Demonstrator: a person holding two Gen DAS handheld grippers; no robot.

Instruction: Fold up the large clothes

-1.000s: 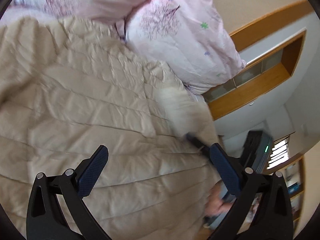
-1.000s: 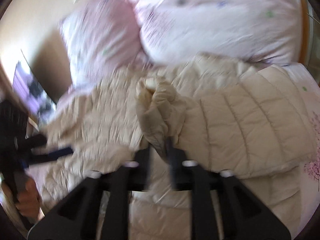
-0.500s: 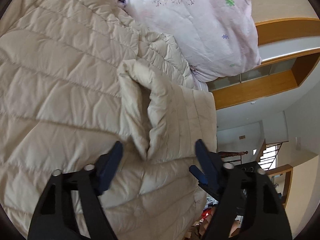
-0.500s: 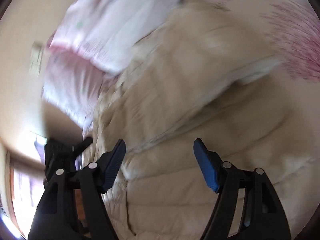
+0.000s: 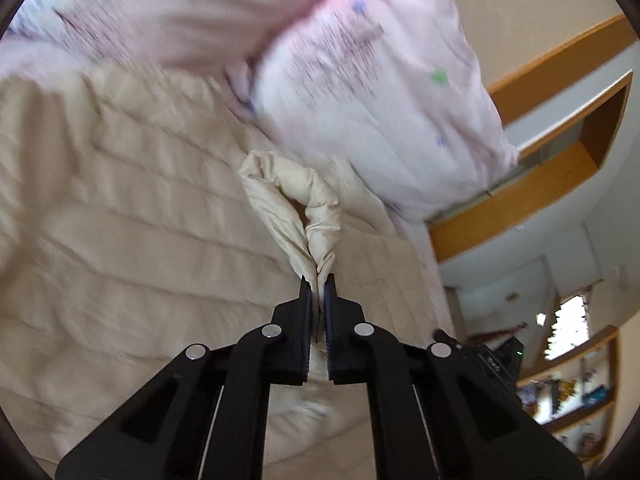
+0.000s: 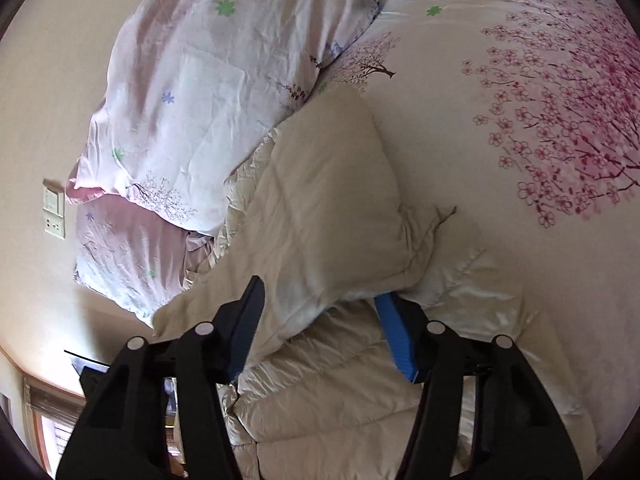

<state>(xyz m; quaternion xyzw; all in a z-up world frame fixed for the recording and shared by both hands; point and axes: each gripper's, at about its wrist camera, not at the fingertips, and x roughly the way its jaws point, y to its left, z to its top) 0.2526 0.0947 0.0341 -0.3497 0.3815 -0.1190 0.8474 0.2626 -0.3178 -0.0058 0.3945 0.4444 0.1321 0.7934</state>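
Observation:
A large cream quilted down coat [image 5: 132, 264] lies spread on the bed. My left gripper [image 5: 318, 280] is shut on a bunched cream sleeve end [image 5: 296, 204] of the coat and holds it up above the coat's body. In the right wrist view the coat [image 6: 320, 208] lies folded over itself, one flap on top. My right gripper [image 6: 320, 304] is open, its blue-padded fingers [image 6: 394, 336] spread either side of the flap's lower edge, holding nothing.
Two pink floral pillows [image 6: 208, 92] lie against the wall beyond the coat, also in the left wrist view [image 5: 372, 92]. The bed sheet [image 6: 540, 92] with pink blossom print extends to the right. A wooden headboard ledge [image 5: 532, 200] and shelves [image 5: 576, 396] are at the right.
My left gripper went from open over the coat to shut on the sleeve end and lifted it. My right gripper, shut on coat fabric a second ago, has opened and let go.

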